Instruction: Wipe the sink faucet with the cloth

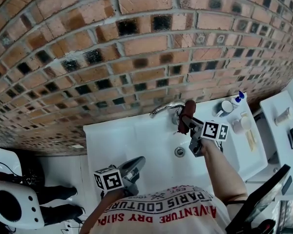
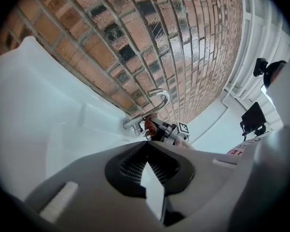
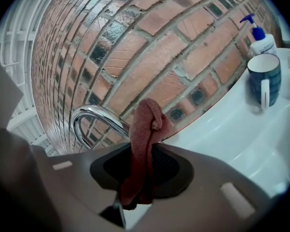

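A chrome faucet (image 1: 165, 108) arches over the white sink (image 1: 112, 145) below the brick wall. My right gripper (image 1: 187, 124) is shut on a red-brown cloth (image 1: 187, 112), which stands up right beside the faucet's base. In the right gripper view the cloth (image 3: 144, 144) is pinched between the jaws of the right gripper (image 3: 140, 178), with the faucet (image 3: 94, 117) just behind and to its left. My left gripper (image 1: 138, 162) hovers low over the sink's front left, shut and holding nothing. The left gripper view shows its tips (image 2: 146, 143) closed, with the faucet (image 2: 157, 100) and the cloth (image 2: 148, 125) far ahead.
A blue mug (image 1: 226, 107) and a pump bottle (image 1: 238, 99) stand on the sink's right ledge; both also appear in the right gripper view, mug (image 3: 264, 81) and bottle (image 3: 258, 37). The drain (image 1: 179, 151) lies mid-basin. A white fixture (image 1: 10, 206) stands at the lower left.
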Demonstrator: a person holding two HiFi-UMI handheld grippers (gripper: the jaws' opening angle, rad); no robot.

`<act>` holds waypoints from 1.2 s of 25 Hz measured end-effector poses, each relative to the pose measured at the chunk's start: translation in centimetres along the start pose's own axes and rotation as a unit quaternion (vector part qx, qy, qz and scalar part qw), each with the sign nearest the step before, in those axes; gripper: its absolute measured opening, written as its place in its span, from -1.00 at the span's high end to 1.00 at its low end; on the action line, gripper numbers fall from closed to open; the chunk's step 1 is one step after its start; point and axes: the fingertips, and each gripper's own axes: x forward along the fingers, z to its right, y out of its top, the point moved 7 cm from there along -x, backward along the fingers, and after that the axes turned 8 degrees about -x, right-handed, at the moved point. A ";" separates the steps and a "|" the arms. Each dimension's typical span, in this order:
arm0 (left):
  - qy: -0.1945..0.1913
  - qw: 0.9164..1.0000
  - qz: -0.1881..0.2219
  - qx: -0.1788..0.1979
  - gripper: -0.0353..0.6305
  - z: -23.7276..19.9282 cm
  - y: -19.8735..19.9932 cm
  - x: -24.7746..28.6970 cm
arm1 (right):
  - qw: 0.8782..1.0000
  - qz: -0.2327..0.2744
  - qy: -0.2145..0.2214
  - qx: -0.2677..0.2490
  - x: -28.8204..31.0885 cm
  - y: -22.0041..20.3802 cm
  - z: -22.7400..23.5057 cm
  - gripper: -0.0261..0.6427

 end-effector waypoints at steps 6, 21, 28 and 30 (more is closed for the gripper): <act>0.005 1.000 0.012 -0.001 0.88 0.2 0.3 -0.2 | 1.000 -0.022 -0.010 0.000 0.7 -0.3 0.7 0.64; -0.003 1.000 0.005 -0.008 0.88 0.3 -0.2 -0.5 | 1.000 -0.018 0.000 0.002 0.5 0.0 -0.1 0.64; -0.009 1.000 0.007 0.000 0.88 0.7 -0.3 -0.8 | 1.000 0.010 0.025 -0.011 -0.9 1.8 -2.5 0.64; -0.008 1.000 0.009 0.005 0.88 0.8 -0.2 -0.9 | 0.999 0.016 0.030 -0.021 -1.3 2.4 -3.5 0.64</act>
